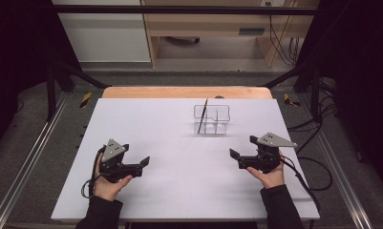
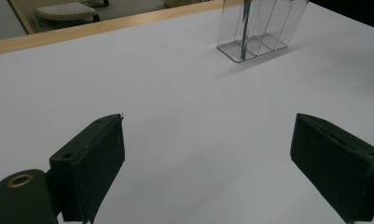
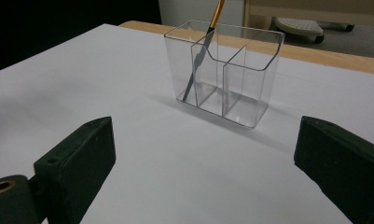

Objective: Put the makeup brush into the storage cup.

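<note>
Both hand-held grippers gape empty; the brush (image 3: 202,51) leans handle-up in the organizer (image 3: 250,79).

A clear divided holder (image 1: 212,119) stands upright mid-table, with a thin brush (image 1: 202,116) leaning in its left compartment.

High overhead; tongs cameras sharing organizer (image 3: 224,70).

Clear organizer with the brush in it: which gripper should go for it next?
Probably the right gripper. It sits nearer the clear organizer, which its own view frames close and centred between open jaws. The left gripper, also open, is farther off. The brush leans in the organizer's left compartment.
</note>
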Demonstrator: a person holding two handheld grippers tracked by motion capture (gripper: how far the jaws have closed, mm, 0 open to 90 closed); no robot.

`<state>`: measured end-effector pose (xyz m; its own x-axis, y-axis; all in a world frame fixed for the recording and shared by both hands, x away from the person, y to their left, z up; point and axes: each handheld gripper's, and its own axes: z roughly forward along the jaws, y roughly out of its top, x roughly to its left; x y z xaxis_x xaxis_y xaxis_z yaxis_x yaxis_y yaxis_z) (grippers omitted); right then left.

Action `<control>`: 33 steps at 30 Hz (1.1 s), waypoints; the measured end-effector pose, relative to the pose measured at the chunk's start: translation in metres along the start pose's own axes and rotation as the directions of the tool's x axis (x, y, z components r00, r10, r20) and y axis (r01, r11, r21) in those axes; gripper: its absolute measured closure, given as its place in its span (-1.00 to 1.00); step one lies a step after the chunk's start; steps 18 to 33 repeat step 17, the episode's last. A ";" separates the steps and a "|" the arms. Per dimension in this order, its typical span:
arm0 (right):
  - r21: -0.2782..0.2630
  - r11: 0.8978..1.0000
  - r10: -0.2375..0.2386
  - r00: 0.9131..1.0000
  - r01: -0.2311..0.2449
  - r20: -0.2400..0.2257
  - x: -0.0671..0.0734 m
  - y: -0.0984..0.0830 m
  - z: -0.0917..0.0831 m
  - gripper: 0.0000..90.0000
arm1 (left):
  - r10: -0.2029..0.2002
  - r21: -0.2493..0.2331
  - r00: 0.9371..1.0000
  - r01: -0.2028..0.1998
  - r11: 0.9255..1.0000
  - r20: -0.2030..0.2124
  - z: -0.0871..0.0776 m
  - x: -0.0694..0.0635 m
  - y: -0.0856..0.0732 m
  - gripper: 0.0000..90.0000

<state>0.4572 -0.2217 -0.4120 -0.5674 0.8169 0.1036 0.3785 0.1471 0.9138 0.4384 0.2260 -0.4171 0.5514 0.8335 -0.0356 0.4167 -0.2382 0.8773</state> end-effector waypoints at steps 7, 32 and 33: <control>0.007 1.000 0.014 1.000 -0.014 0.010 -0.004 -0.008 -0.004 -0.87 | 0.002 0.000 1.000 -0.002 1.000 0.002 0.000 -0.001 -0.001 -0.80; 0.006 1.000 0.015 1.000 -0.015 0.025 -0.008 -0.011 -0.008 -0.87 | 0.007 0.008 1.000 -0.007 1.000 0.002 0.002 -0.001 -0.002 -0.80; 0.006 1.000 0.015 1.000 -0.015 0.025 -0.008 -0.011 -0.008 -0.87 | 0.007 0.008 1.000 -0.007 1.000 0.002 0.002 -0.001 -0.002 -0.80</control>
